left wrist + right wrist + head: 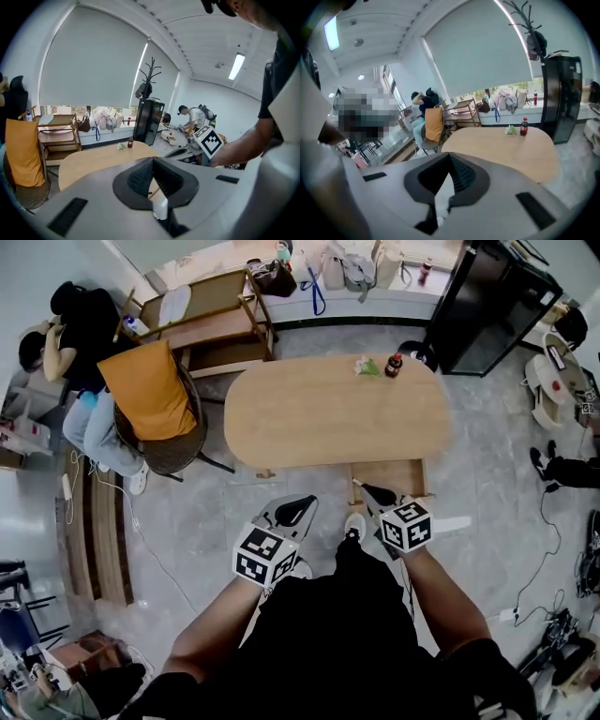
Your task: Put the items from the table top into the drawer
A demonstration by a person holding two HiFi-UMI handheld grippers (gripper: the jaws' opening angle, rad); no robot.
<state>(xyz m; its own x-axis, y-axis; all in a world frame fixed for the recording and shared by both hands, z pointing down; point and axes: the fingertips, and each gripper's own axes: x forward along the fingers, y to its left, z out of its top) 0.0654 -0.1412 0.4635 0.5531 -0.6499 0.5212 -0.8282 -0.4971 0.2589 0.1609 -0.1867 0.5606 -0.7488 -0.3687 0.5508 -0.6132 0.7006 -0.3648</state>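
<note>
The left gripper and right gripper hover near the body, jaws clenched on nothing, because the soda bottle and green packet stand across the surface, well apart from the pulled-out drawer.

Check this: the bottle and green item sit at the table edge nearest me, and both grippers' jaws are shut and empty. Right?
Not quite. The head view shows the bottle and green item at the far edge of the table, away from you. The left gripper and right gripper are indeed shut and empty.
</note>
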